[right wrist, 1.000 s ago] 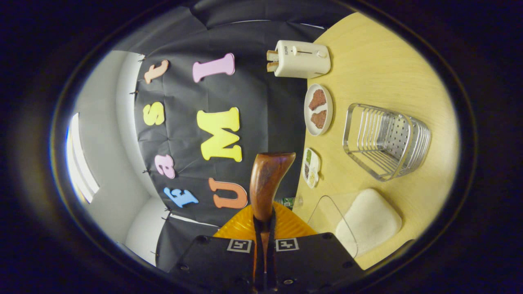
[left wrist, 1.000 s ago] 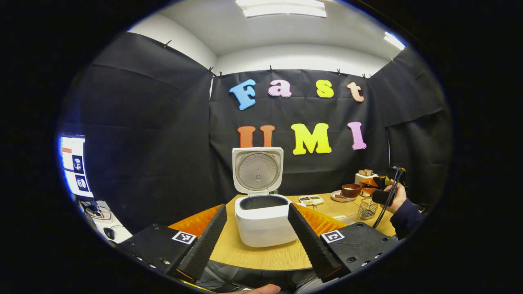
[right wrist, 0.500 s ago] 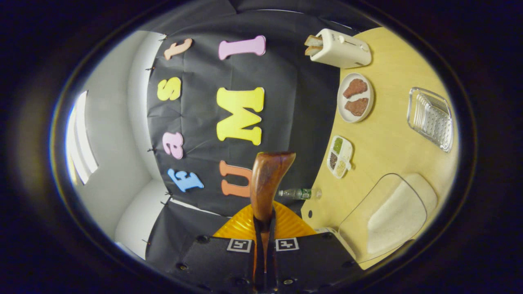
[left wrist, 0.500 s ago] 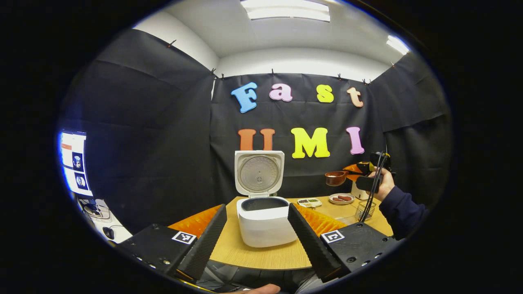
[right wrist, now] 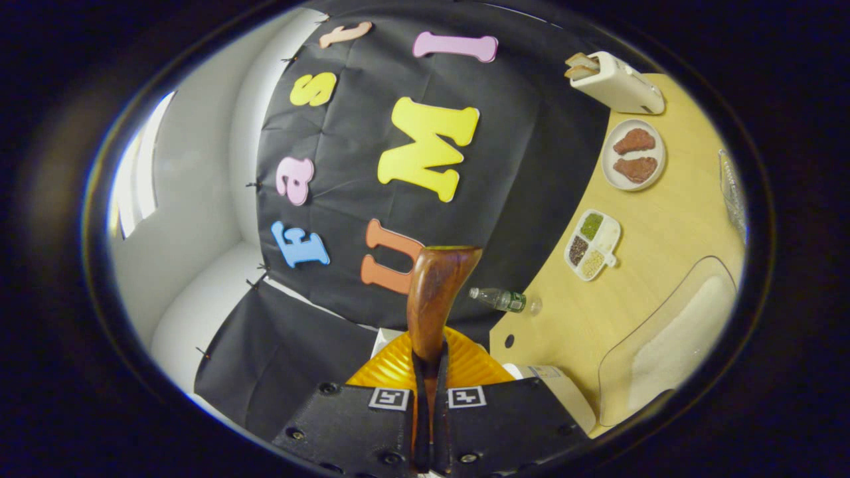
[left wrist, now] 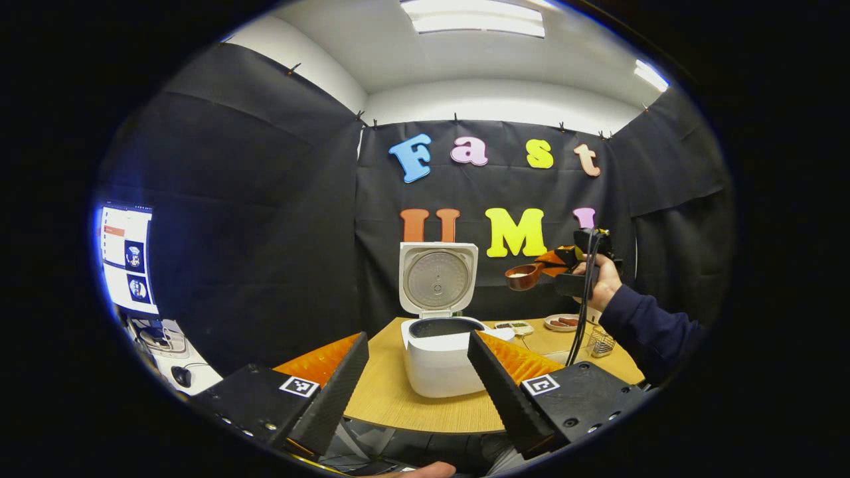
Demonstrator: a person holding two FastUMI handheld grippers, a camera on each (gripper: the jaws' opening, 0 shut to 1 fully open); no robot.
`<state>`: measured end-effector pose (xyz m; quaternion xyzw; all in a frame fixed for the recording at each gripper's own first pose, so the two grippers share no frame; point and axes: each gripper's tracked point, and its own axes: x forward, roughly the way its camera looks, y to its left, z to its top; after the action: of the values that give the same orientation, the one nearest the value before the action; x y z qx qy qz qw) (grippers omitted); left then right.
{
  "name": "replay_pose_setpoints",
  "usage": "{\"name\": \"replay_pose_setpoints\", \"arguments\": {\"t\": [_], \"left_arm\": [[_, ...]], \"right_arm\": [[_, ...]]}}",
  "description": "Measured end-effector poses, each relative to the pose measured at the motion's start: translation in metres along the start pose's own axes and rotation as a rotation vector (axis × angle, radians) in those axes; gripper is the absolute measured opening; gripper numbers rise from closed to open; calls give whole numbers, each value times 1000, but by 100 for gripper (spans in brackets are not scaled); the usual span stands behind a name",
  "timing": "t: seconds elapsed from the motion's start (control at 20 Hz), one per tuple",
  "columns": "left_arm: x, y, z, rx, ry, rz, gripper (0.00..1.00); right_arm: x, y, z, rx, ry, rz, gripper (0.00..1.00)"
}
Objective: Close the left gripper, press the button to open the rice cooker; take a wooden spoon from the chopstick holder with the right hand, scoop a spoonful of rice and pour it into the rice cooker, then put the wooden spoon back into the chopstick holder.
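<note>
The white rice cooker (left wrist: 441, 362) stands on the table with its lid (left wrist: 436, 279) raised upright. My left gripper (left wrist: 417, 340) is open, level with the cooker and short of it, and holds nothing. To the cooker's upper right, a hand holds my right gripper (left wrist: 576, 265) in the air. It is shut on the wooden spoon's (left wrist: 524, 275) handle, and a little white rice shows in the bowl. In the right gripper view the spoon (right wrist: 435, 299) sticks forward from my right gripper (right wrist: 429, 372). The wire chopstick holder (left wrist: 601, 342) stands at the table's right.
A clear container of rice (right wrist: 671, 345) sits near the cooker. Behind it on the wooden table (right wrist: 637, 279) are a divided dish (right wrist: 593, 236), a plate of meat (right wrist: 633, 154), a toaster (right wrist: 621, 83) and a water bottle (right wrist: 498, 299). A monitor (left wrist: 129, 259) glows at far left.
The right gripper has risen with the spoon and moved left from beside the chopstick holder to a point high beside the open cooker lid. The left gripper stayed open.
</note>
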<state>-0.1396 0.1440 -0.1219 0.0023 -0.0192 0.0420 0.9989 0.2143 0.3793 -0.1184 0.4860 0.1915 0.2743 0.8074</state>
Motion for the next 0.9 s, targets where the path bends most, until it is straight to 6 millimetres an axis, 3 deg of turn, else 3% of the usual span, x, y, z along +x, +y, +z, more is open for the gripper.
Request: {"name": "replay_pose_setpoints", "arguments": {"t": [0.25, 0.45, 0.7, 0.9], "left_arm": [[-6, 16, -1, -1, -7, 18, 95], [-9, 31, -10, 4, -3, 38, 95], [-13, 42, -12, -15, -1, 48, 95], [-15, 37, -8, -5, -19, 26, 94]], "right_arm": [[33, 22, -51, -221, 66, -35, 7], [53, 48, -72, -422, 63, -53, 7], [77, 51, -98, -664, 39, -99, 8], [82, 56, -133, -865, 63, -100, 5]]}}
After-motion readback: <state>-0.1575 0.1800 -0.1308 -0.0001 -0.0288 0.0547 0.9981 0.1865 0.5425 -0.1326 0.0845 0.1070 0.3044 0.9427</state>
